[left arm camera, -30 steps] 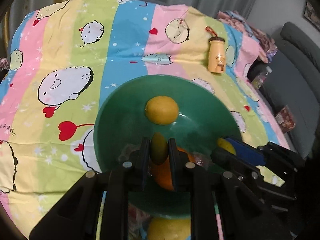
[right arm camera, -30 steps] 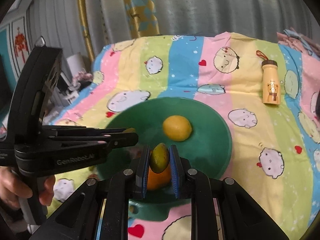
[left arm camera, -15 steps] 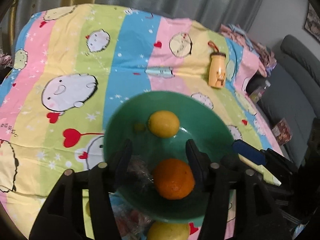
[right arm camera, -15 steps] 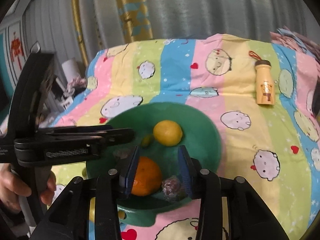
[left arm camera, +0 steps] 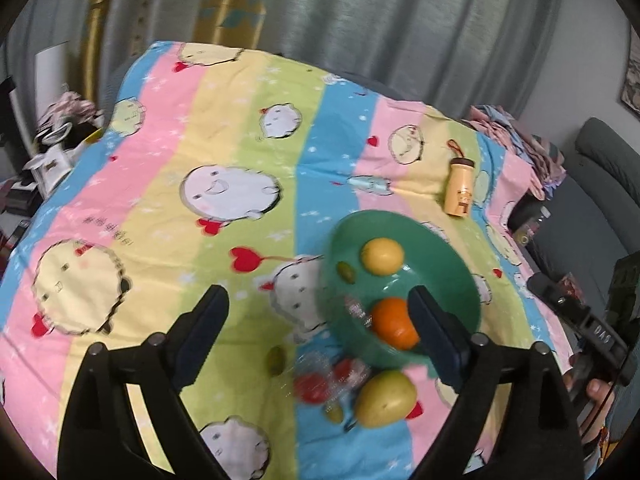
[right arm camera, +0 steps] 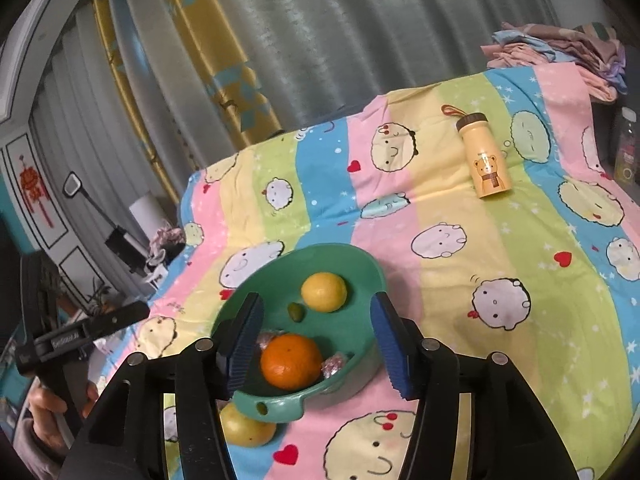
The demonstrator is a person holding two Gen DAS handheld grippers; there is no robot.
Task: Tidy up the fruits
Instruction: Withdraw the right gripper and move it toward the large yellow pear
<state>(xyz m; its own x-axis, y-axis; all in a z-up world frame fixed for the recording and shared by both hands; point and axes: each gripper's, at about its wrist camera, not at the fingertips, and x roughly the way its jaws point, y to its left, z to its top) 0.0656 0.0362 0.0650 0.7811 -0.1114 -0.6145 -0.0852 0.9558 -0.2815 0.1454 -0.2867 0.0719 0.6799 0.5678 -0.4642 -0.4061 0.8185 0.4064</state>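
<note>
The green bowl (left arm camera: 460, 264) (right arm camera: 360, 256) sits on the striped bedspread and holds a lemon (left arm camera: 382, 256) (right arm camera: 324, 292), an orange (left arm camera: 394, 328) (right arm camera: 291, 360), a small green fruit (left arm camera: 346, 271) (right arm camera: 295, 312) and foil-wrapped sweets (right arm camera: 334, 364). My left gripper (left arm camera: 320, 332) hovers back and left of the bowl, its jaws opening wide with nothing between them. My right gripper (right arm camera: 316, 344) stands over the bowl's near rim, jaws opening. The orange shows between them, untouched. On the cloth lie a yellow-green pear (left arm camera: 384, 398) (right arm camera: 246, 426) and another small green fruit (left arm camera: 276, 360).
A cream bear-print bottle (left arm camera: 460, 190) (right arm camera: 484, 160) lies beyond the bowl. Red fruits in clear wrap (left arm camera: 320, 384) sit on the cloth by the pear. Folded clothes (right arm camera: 560, 52) lie at the far right corner. Grey curtains hang behind the bed, and clutter crowds its left side.
Each gripper was shut on a small green fruit over the bowl. Both have opened and drawn back and up; a small green fruit now lies beside the lemon.
</note>
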